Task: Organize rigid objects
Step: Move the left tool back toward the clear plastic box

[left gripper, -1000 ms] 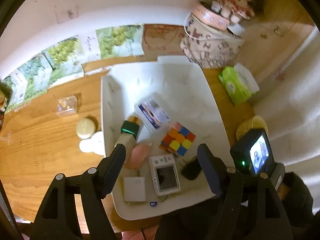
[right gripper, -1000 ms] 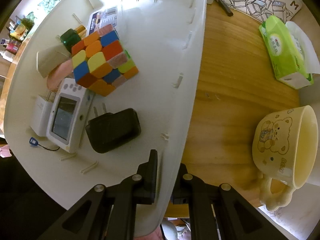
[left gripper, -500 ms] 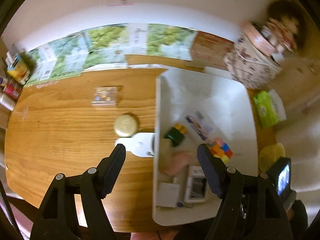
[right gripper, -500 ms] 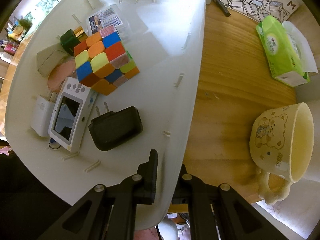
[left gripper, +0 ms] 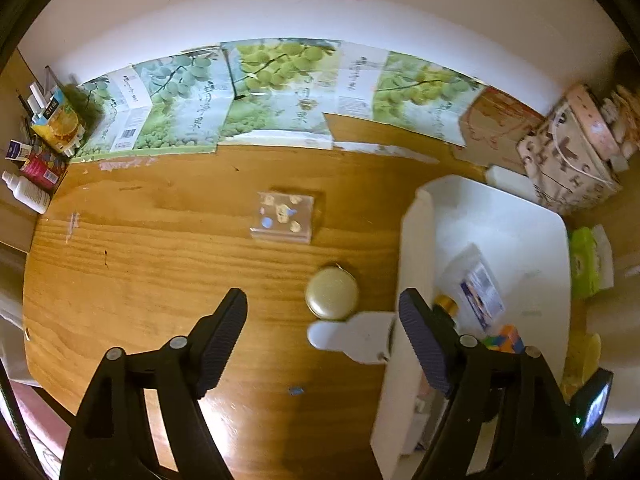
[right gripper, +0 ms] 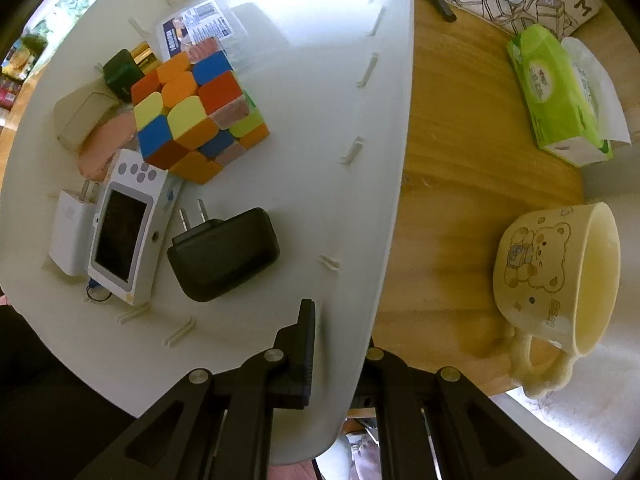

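Now my left gripper point(left gripper: 322, 332), jaws open and empty, has swung from above the white tray point(right gripper: 340, 80) to the worktop point(left gripper: 160, 248) near the round tin point(left gripper: 331, 295), probably next, while my right gripper point(right gripper: 340, 348) keeps clamping the tray's rim.

Each hand-held gripper, left point(left gripper: 322, 326) and right point(right gripper: 338, 344), is matte black plastic with angular, open-framed arms. Round silver screws sit at the joints. The fingers point(left gripper: 224, 330) carry dark bluish pads with a fine ribbed texture.
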Demonstrator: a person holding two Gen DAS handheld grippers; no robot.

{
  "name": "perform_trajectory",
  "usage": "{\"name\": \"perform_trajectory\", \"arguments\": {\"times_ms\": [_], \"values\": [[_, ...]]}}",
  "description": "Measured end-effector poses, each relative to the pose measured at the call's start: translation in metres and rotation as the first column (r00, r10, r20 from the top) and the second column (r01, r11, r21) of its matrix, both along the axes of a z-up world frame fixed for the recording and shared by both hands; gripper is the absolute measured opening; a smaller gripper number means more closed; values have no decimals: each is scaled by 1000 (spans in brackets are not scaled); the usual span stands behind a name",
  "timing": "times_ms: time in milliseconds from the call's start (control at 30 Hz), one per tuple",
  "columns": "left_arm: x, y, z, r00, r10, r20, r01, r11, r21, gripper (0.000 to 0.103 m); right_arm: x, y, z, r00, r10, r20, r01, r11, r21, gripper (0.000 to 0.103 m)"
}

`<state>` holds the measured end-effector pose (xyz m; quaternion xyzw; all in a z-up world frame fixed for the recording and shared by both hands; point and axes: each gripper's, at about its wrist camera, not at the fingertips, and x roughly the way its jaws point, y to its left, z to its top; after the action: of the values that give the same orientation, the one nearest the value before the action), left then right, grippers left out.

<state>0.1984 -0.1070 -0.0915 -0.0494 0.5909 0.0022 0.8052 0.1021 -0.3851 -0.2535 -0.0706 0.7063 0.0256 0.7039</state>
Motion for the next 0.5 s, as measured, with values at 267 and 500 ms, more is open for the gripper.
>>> {"name": "perform_trajectory", "arguments": {"times_ms": [267, 500], "values": [[34, 18, -22, 999, 21, -46, -20, 1000, 16, 82, 9, 3, -7, 999, -15, -48, 13, 999, -31, 9], [61, 31, -47, 994, 56, -89, -57, 998, -6, 82, 20, 9, -19, 997, -29, -78, 25, 999, -47, 10]]}}
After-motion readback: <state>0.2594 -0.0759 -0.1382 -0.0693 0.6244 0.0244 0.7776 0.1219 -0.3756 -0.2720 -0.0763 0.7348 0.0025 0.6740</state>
